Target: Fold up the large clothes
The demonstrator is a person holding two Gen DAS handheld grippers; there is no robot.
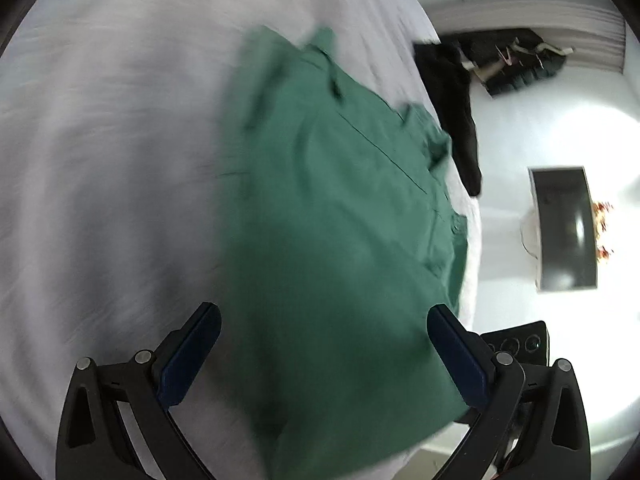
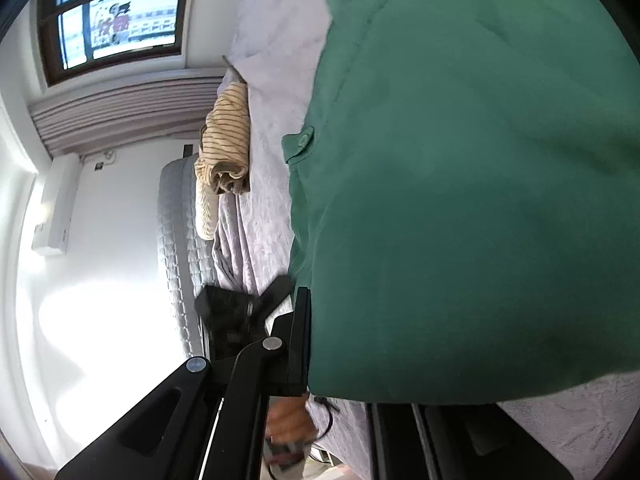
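Observation:
A large green garment [image 1: 340, 216] lies spread on a pale lilac bed sheet [image 1: 104, 160]. My left gripper [image 1: 324, 320] is open above the garment's near part, with its blue-padded fingers [image 1: 192, 356] wide apart and nothing between them. In the right wrist view the green garment [image 2: 472, 200] fills most of the frame and drapes over my right gripper. Only the right gripper's left finger [image 2: 300, 340] shows, pressed against the cloth edge; the other finger is hidden under the cloth.
A black garment [image 1: 452, 108] lies at the bed's far edge. A striped beige garment [image 2: 228, 140] lies rolled near the mattress edge. A dark screen [image 1: 564, 228] hangs on the white wall. A window [image 2: 116, 20] and the other gripper's body [image 2: 232, 312] show beyond the bed.

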